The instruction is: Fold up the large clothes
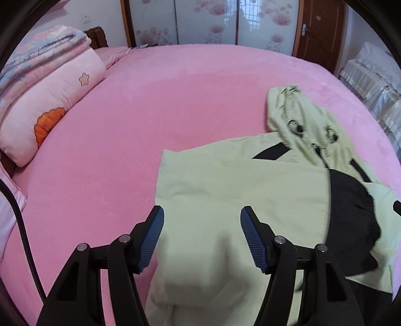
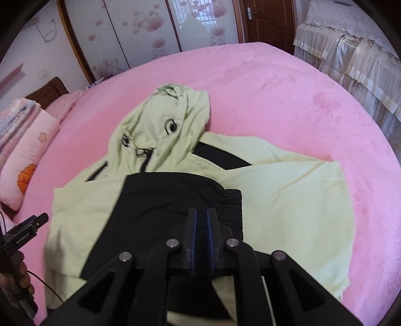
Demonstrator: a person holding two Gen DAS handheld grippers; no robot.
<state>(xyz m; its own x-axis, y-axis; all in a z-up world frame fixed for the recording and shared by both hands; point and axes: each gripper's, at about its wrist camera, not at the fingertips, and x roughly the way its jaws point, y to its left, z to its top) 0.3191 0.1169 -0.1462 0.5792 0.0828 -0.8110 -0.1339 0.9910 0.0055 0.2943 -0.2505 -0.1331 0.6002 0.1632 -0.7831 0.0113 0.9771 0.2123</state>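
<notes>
Pink plush bedding covers the bed (image 1: 130, 130), with a flowered pillow (image 1: 50, 112) and folded blankets (image 1: 42, 50) at its left side and floral sliding doors (image 1: 205, 22) behind. On the bed lies a pale green hooded jacket (image 1: 225, 180) with black panels, its hood (image 2: 160, 130) spread toward the far side and a black sleeve (image 2: 160, 200) folded across the body. Above the jacket's near left portion the left gripper (image 1: 202, 238) hovers, jaws standing wide apart and nothing between them; green fabric shows through the gap. Over the black sleeve sits the right gripper (image 2: 202, 225), its blue pads almost together with only a thin slit; no cloth appears caught in them, though motion blur makes that hard to confirm. At the right wrist view's left edge a hand (image 2: 15, 275) holds the other gripper's handle.
</notes>
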